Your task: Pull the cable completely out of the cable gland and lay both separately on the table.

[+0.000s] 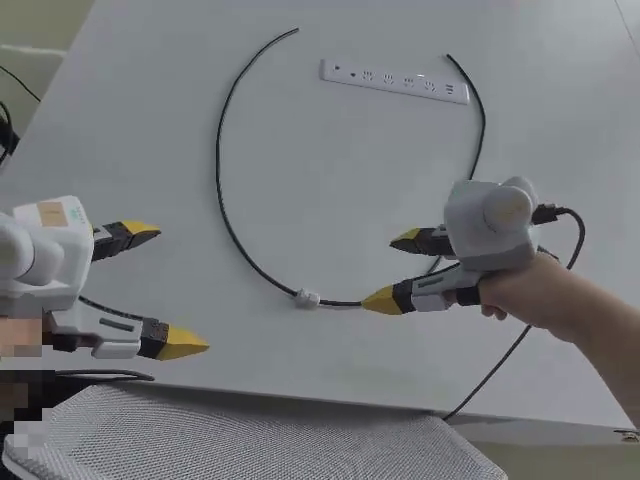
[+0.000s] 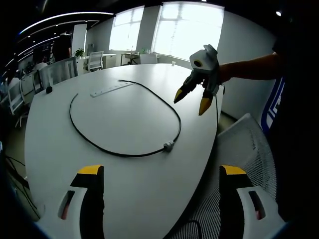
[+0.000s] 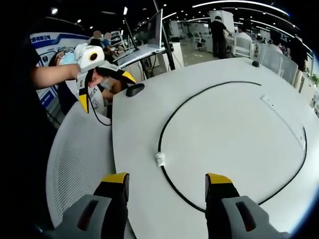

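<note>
Two grippers hover over a white table point(image 1: 330, 180), both with jaws spread wide and nothing held between them, while a black cable point(image 1: 218, 170) lies in a broad open loop across the middle of the head view. The left gripper point(image 1: 165, 288) sits at the lower left of that frame, its yellow-tipped jaws parted and empty, apart from the cable. The right gripper point(image 1: 392, 270), held in a hand point(image 1: 530, 295) at the right of the frame, is likewise released, its lower jaw tip just beside the cable near the bottom of the loop. The small white cable gland point(image 1: 307, 298) sits threaded on the cable at the loop's lowest point, low and centre in the frame, between the two grippers and nearer the right one. In the right gripper view the gland lies on the table just above the gap between that gripper's own jaws. A white power strip point(image 1: 393, 82) lies at top centre, between the loop's two ends. A grey mesh chair point(image 1: 250, 440) runs along the bottom edge.
</note>
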Tool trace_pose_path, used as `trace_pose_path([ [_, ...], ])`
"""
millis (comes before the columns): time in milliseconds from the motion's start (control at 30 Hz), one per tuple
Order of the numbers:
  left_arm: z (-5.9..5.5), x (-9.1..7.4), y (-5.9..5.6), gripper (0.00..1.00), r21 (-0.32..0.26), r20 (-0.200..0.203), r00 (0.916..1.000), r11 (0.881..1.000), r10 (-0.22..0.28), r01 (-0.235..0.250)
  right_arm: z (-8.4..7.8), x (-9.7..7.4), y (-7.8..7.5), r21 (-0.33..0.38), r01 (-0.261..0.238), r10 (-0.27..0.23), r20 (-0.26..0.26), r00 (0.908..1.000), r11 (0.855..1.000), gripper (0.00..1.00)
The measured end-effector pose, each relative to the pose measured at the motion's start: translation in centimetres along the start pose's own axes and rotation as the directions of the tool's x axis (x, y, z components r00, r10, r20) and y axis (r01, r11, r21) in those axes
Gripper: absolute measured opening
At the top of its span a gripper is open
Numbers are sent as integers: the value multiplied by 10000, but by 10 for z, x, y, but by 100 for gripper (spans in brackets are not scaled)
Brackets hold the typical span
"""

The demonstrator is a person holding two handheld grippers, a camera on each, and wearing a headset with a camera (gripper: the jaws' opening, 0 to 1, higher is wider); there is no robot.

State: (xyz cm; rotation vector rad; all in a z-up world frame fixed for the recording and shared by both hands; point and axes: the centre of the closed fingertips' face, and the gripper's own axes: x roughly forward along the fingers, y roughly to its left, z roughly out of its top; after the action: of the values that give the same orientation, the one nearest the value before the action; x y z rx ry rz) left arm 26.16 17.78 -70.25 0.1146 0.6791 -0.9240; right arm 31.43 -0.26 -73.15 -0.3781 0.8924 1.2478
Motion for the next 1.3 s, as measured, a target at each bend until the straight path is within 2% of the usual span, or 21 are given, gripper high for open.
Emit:
trace_pose_path([
  [200,0,1,-2,96,13,-2,10000,10000,-79,79,-3,17,0,-531,-150,118,-598,9981,9985,58],
  [667,-4,1,-7,96,37,-4,9998,9998,-207,207,-2,47,2,-1330,-391,217,-1301,9913,9903,49],
  [833,-6,3,-9,96,203,-139,9995,9994,-281,284,-10,66,5,-1691,-610,280,-1908,9812,9837,45],
  [933,-6,3,-10,96,199,-131,9994,9993,-315,317,-12,74,3,-1900,-603,230,-1928,9810,9799,40],
  [1033,-8,2,-10,95,236,-193,9992,9991,-348,352,-10,78,4,-1783,-637,282,-1947,9804,9819,39],
  [1300,-13,1,-11,95,269,-303,9987,9987,-418,426,-19,94,5,-1894,-935,471,-2360,9706,9774,35],
])
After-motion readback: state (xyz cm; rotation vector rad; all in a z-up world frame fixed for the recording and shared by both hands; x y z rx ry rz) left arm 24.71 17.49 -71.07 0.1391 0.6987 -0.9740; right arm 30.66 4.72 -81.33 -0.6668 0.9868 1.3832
